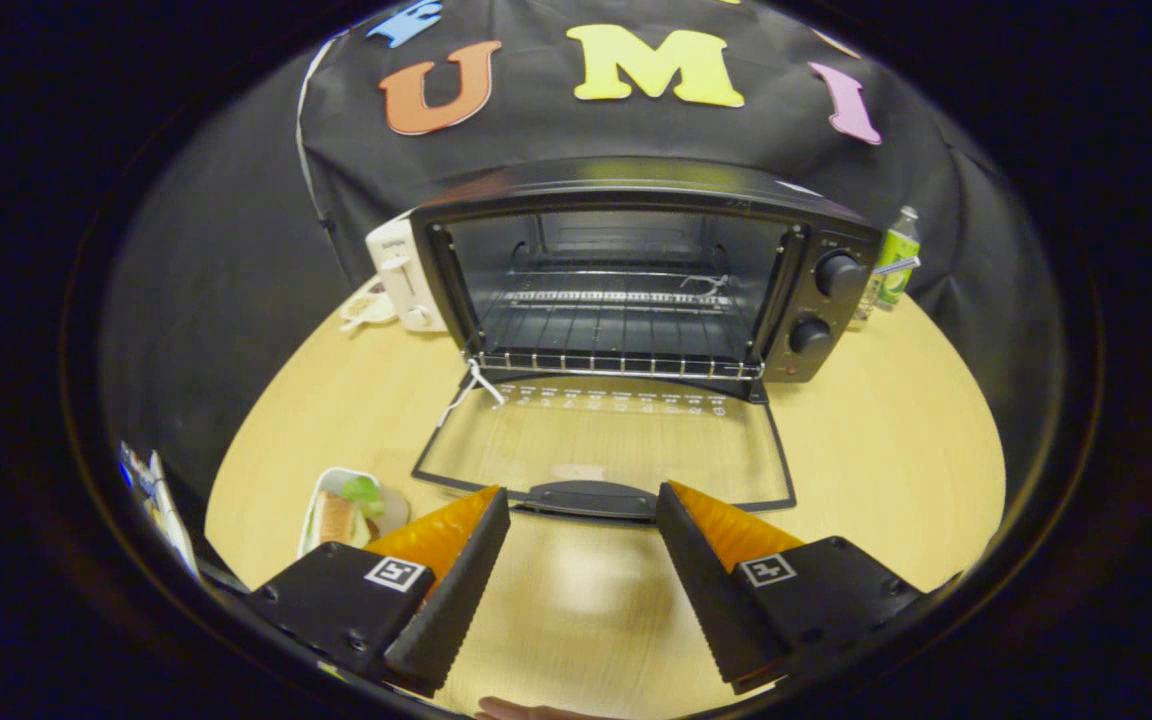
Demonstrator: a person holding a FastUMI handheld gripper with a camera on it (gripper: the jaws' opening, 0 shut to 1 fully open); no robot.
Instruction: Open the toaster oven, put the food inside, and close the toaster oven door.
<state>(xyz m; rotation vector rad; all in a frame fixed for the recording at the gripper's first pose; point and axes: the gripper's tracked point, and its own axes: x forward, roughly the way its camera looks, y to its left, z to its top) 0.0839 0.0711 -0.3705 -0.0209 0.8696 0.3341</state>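
My gripper (583, 500) hangs above the pale wooden tabletop (886, 460) with its two fingers spread wide and nothing between them but bare wood. The fingertips sit just short of the dark curved handle (584, 497) on the glass door (606, 445) of the black toaster oven (636, 275), one tip near each end of that handle, not touching it as far as I can tell.

The door is fully dropped open and lies flat toward me on the table, hinged at the oven's lower front edge. Inside the oven I see a wire rack (616, 340) across the cavity, with nothing resting on it. Two round black knobs (826, 300) stand one above the other on the panel to the right of the opening.

The food, a sandwich with something green beside it, lies in a small white tray (331, 485) on the table just beyond and outside my left finger, well short of the oven. A white toaster (401, 280) stands against the oven's left side, with a small plate (368, 308) next to it. A green-labelled bottle (894, 262) stands behind the oven's right corner.
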